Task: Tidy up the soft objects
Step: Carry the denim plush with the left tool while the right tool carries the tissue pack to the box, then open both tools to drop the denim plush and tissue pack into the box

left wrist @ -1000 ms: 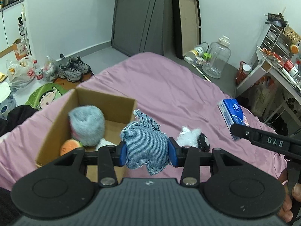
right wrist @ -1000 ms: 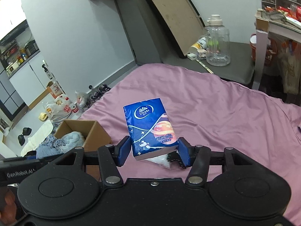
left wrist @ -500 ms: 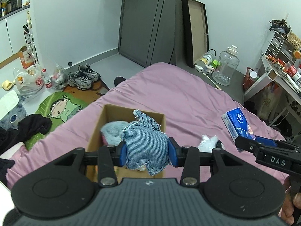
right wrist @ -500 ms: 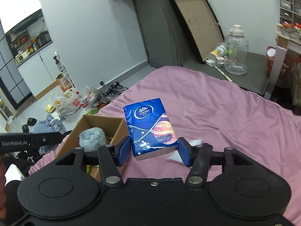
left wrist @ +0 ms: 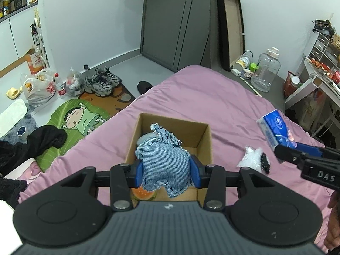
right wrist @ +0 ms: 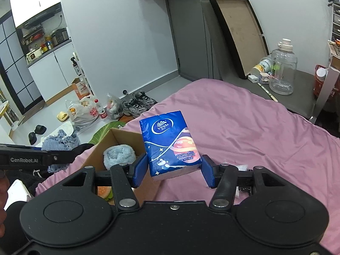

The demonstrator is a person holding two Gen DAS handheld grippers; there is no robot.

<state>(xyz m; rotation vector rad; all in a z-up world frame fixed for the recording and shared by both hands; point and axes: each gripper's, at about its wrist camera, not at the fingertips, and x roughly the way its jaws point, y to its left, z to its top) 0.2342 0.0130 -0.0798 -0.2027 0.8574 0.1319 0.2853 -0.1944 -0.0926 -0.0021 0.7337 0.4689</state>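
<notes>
My left gripper (left wrist: 165,173) is shut on a frayed blue denim cushion (left wrist: 164,163), held over the open cardboard box (left wrist: 204,146) on the pink bed. Inside the box lie a fluffy light-blue plush (right wrist: 119,155) and an orange burger-like toy (left wrist: 142,192). My right gripper (right wrist: 173,173) is shut on a blue tissue pack (right wrist: 170,144), held above the bed just right of the box. In the left wrist view that pack (left wrist: 276,130) shows at the right. A white fluffy toy with a black part (left wrist: 254,159) lies on the sheet beside the box.
The pink bed sheet (left wrist: 212,97) stretches behind the box. On the floor to the left are sneakers (left wrist: 102,82), plastic bags (left wrist: 40,87), a green cartoon mat (left wrist: 82,116) and dark clothes (left wrist: 31,144). A clear water jug (left wrist: 265,72) and a cluttered white desk (left wrist: 318,80) stand at the right.
Both grippers have drawn back and a little up with their loads still held. The box now sits centred under the denim cushion; the tissue pack has come closer to the box.
</notes>
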